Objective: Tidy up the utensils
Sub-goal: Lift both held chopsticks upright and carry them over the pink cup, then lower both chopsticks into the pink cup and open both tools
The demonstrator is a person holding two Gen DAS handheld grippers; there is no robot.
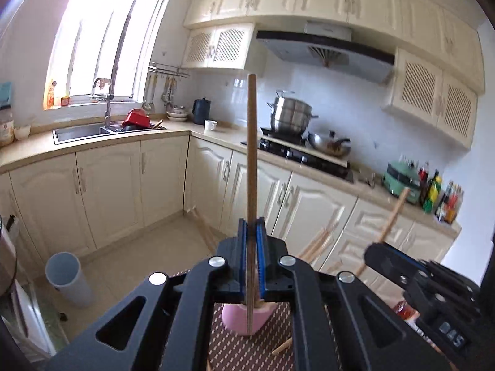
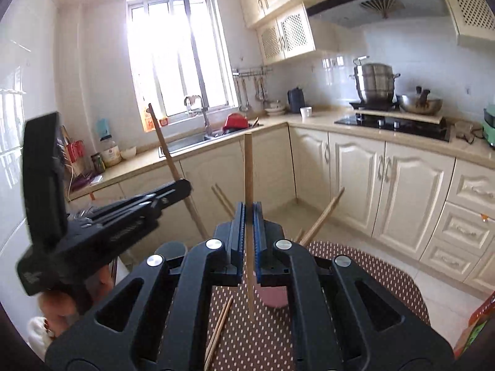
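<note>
Readable text is almost lacking. In the left wrist view, pale characters on the body of the right gripper [image 1: 376, 255], at the lower right edge, look like "D4S" but are blurred. Labels on the jar [image 2: 110, 152] and bottles [image 1: 433, 190] are too small to read.

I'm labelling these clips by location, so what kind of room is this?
A home kitchen, almost certainly. A sink with a tap sits under the window, a steel pot stands on the stove below a range hood, and cream cabinets run along the counter.
</note>
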